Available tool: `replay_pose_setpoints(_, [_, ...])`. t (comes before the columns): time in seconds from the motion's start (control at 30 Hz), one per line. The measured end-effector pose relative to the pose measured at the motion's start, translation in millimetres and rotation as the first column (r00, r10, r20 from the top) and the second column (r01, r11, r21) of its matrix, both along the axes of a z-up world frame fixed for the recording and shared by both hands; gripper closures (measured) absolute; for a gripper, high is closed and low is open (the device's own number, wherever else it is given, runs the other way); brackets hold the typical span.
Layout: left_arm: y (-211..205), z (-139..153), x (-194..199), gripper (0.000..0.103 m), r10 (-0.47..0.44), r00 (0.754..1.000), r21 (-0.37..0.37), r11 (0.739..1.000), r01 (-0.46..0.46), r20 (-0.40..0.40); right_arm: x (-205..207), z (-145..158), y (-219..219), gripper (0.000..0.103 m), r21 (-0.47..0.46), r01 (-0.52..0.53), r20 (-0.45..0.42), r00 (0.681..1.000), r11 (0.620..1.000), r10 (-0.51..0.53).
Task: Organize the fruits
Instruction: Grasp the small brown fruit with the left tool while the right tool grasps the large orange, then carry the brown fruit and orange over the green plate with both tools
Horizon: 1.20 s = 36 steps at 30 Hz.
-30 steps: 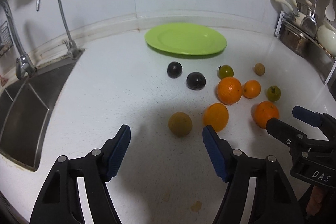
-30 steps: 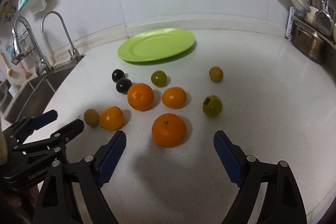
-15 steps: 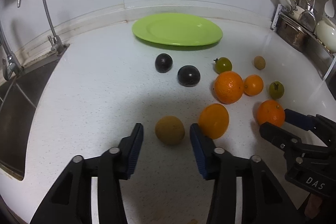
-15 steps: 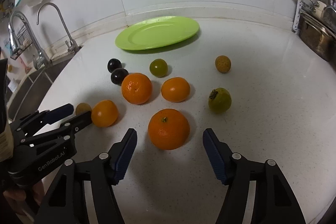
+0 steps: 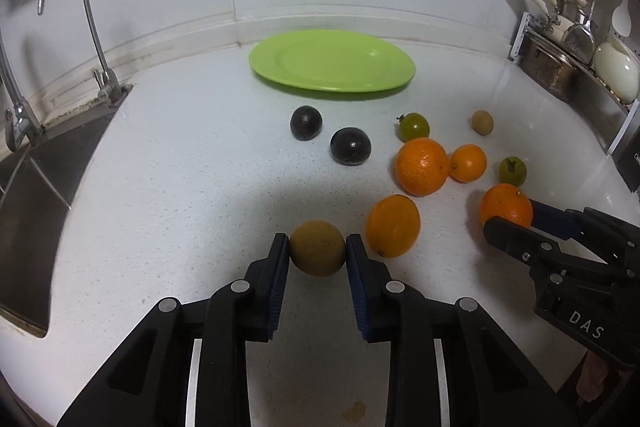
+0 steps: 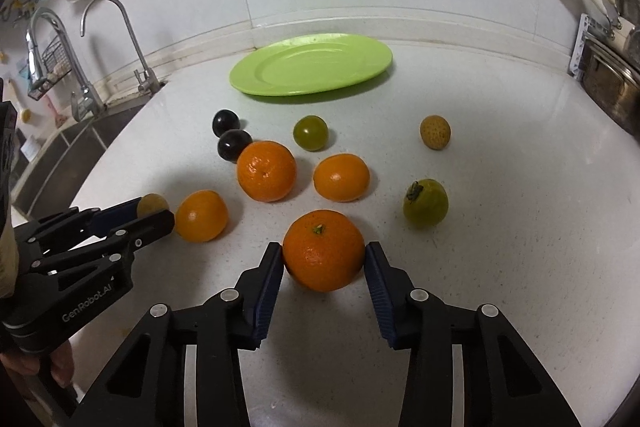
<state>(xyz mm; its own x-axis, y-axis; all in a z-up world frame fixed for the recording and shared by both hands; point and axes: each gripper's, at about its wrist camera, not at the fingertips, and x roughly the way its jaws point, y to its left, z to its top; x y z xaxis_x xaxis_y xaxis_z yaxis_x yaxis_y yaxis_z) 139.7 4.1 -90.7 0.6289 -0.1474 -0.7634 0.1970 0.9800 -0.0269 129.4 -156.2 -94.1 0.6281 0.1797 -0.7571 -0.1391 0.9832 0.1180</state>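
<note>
My left gripper (image 5: 317, 247) is shut on a tan round fruit (image 5: 317, 247) that rests on the white counter. My right gripper (image 6: 324, 255) is shut on a large orange (image 6: 324, 255), also on the counter. An empty green plate (image 5: 332, 61) lies at the back; it also shows in the right wrist view (image 6: 312, 65). Between lie two dark plums (image 5: 306, 123) (image 5: 350, 145), several oranges (image 5: 422, 166) (image 5: 393, 225) (image 5: 468, 163), two green fruits (image 5: 414, 126) (image 5: 512, 171) and a small tan fruit (image 5: 482, 122).
A sink (image 5: 28, 195) with taps (image 5: 96, 39) is at the left. A dish rack with utensils and a pot (image 5: 568, 67) stands at the right. The wall corner is behind the plate.
Both grippers moved forward and closed: the left on the tan fruit, the right on the large orange.
</note>
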Motion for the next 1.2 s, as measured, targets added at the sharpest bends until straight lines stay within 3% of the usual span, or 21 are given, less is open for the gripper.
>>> replay_pose_setpoints(0.3, [-1,35,-21,0.074,-0.009,0.998,-0.012,1.000,0.009,0.060,-14,30,7,0.060,0.028,-0.059,0.051,0.997,0.998,0.057])
replay_pose_setpoints(0.57, [-6,65,-13,0.074,-0.024,0.991,0.002,1.000,0.024,0.130,-15,61,13,0.060,0.037,-0.111,0.122,0.987,0.993,0.106])
replay_pose_setpoints(0.87, [-9,85,23,0.074,-0.042,0.986,-0.001,0.999,0.043,0.162,20,84,10,0.060,0.023,-0.134,0.169,0.977,0.991,0.129])
replay_pose_setpoints(1.2, [-8,89,93,0.074,-0.058,0.988,-0.009,0.998,0.060,0.140,90,95,13,0.060,0.029,-0.144,0.161,0.977,0.989,0.138])
